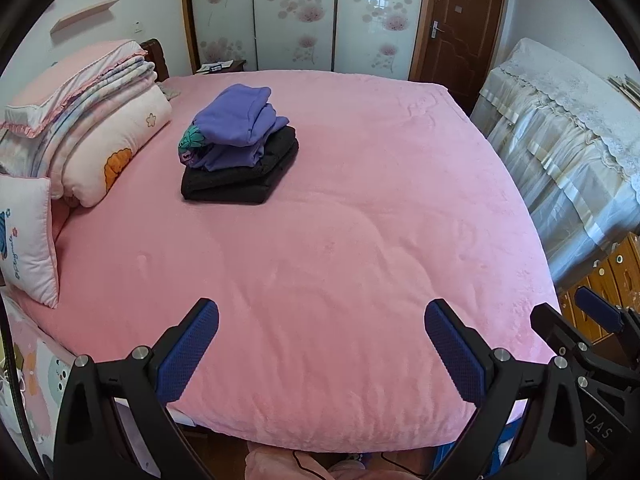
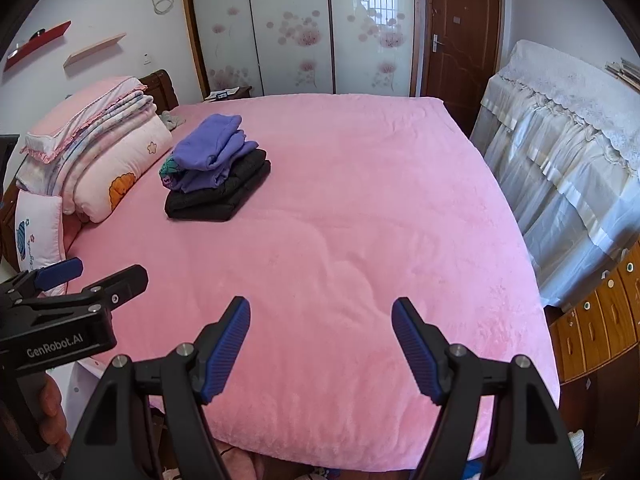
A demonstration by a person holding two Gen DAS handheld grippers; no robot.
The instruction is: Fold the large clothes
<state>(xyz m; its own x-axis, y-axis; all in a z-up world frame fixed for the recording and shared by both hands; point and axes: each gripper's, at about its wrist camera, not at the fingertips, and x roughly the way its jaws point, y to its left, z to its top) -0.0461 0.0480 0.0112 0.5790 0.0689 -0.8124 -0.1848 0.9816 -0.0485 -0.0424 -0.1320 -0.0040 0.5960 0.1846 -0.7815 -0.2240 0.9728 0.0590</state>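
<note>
A folded purple garment lies on a folded black garment on the far left part of the pink bed. The same stack shows in the right wrist view: purple on black. My left gripper hangs open over the bed's near edge with nothing between its fingers. My right gripper is open too and holds nothing. Each gripper sees the other: the right gripper at the right edge, the left gripper at the left edge. A pink cloth lies low by the bed's foot.
Folded quilts and pillows are piled at the head of the bed on the left. A cloth-covered cabinet and wooden drawers stand along the right side. Wardrobe doors and a brown door close the far wall.
</note>
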